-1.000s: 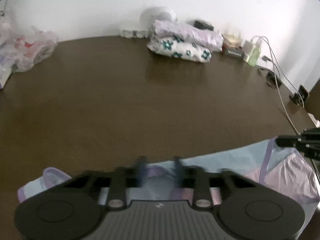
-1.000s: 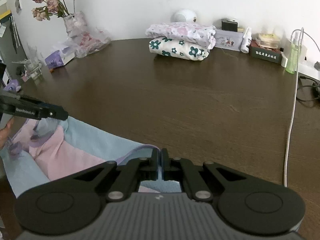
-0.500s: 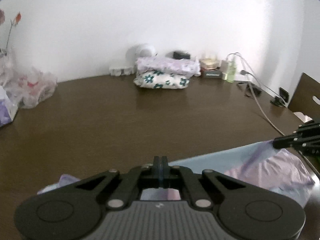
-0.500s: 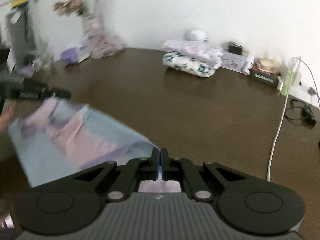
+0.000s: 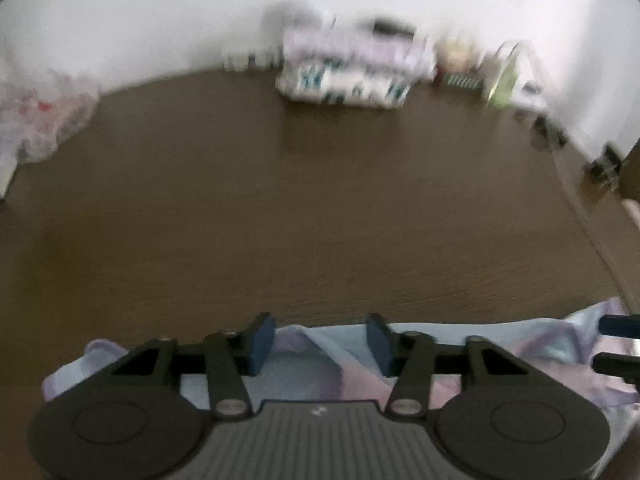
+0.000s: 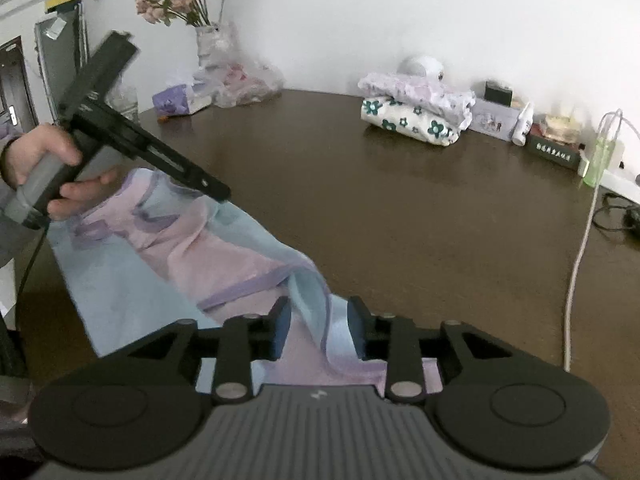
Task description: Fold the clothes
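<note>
A light-blue and pink garment [image 6: 224, 264] with purple trim lies spread on the near part of the dark wooden table [image 6: 400, 208]. My right gripper [image 6: 318, 328] is open, and a raised fold of the cloth stands loose between its blue pads [image 6: 280, 326]. In the left wrist view my left gripper [image 5: 320, 340] is open just above the garment's [image 5: 344, 364] far edge, holding nothing. A hand [image 6: 56, 172] holds the left gripper [image 6: 218, 194], whose tip is over the garment's far left corner. The right gripper's fingertips [image 5: 618, 326] show at the right edge.
A stack of folded clothes [image 6: 416, 116] sits at the back of the table, blurred in the left wrist view [image 5: 348, 76]. A vase of flowers [image 6: 208, 40] and plastic bags [image 6: 244, 84] stand back left. Boxes, a green bottle [image 6: 598, 156] and a white cable [image 6: 580, 248] line the right side.
Half a second ago both grippers were shut on the lifted garment. Now both are open and the garment lies let go on the table.
</note>
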`<state>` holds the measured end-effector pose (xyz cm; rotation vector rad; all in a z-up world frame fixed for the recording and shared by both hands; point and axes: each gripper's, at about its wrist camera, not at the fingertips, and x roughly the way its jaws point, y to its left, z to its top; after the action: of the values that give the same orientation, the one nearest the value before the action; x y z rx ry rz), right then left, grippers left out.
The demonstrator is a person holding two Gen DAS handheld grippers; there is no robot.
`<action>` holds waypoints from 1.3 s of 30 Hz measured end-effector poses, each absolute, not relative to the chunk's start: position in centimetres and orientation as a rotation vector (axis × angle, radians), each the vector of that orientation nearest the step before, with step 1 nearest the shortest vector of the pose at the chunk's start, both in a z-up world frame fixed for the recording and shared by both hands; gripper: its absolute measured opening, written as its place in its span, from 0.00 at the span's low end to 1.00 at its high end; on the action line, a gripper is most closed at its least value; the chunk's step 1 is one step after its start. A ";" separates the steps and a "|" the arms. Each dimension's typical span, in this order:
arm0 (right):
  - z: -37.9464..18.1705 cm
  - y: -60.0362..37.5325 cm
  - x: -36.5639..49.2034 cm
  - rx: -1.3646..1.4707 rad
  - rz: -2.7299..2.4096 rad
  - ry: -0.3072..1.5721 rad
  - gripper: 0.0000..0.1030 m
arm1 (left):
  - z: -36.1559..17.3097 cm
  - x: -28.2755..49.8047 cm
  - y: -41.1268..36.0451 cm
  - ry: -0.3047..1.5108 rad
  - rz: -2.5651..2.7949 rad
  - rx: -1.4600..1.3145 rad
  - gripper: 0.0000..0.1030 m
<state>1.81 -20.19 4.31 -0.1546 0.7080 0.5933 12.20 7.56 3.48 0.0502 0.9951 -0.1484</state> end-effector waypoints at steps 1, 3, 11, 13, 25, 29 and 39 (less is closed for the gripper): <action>4.0 -19.8 2.4 -0.159 0.588 0.719 0.30 | 3.3 12.3 7.6 0.985 -0.147 0.058 0.22; 3.4 -19.4 3.4 -0.157 0.584 0.737 0.29 | 3.0 12.4 7.9 0.969 -0.145 0.063 0.00; 2.6 -19.0 5.2 -0.136 0.551 0.713 0.03 | 3.9 9.5 10.2 0.830 -0.122 -0.051 0.00; 3.1 -19.2 5.1 -0.140 0.549 0.694 0.03 | 4.8 8.5 10.3 0.788 -0.129 -0.060 0.00; 3.4 -18.7 5.4 -0.151 0.575 0.704 0.04 | 3.8 10.9 7.8 0.943 -0.133 0.019 0.01; 3.5 -18.8 5.2 -0.146 0.581 0.690 0.04 | 3.3 10.4 9.0 0.898 -0.109 -0.024 0.00; 4.4 -19.6 1.7 -0.213 0.668 0.600 0.03 | 6.2 -0.4 10.5 0.642 -0.013 -0.160 0.00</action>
<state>1.66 -19.60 4.37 -0.2131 0.6002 0.6676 -0.41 10.48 6.16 -0.1601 0.6420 -0.0134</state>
